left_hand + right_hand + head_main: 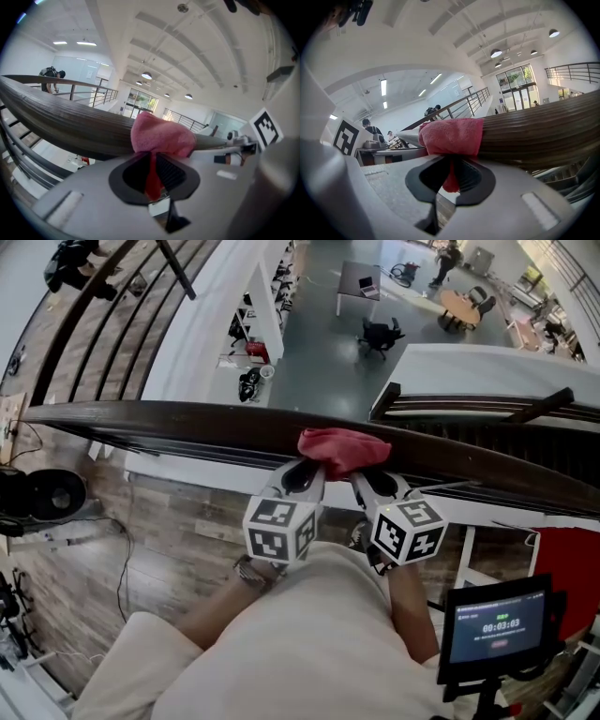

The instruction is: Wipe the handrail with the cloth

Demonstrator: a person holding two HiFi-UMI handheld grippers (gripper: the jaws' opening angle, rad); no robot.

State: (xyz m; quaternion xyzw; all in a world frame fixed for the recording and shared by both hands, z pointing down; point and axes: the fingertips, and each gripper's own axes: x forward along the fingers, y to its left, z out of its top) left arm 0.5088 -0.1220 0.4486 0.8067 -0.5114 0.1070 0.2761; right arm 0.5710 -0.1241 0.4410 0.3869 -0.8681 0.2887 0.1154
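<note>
Now my left gripper and right gripper each pinch a fold of the red cloth draped over the handrail, mid-wipe I'd say, so next comes a steady slide along it.

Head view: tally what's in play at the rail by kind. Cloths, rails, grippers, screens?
cloth: 1 (red, over the rail, pinched by both grippers)
handrail: 1 (dark wood)
grippers: 2 (left gripper, right gripper)
timer screen: 1 (lower right)
Total: 5
</note>
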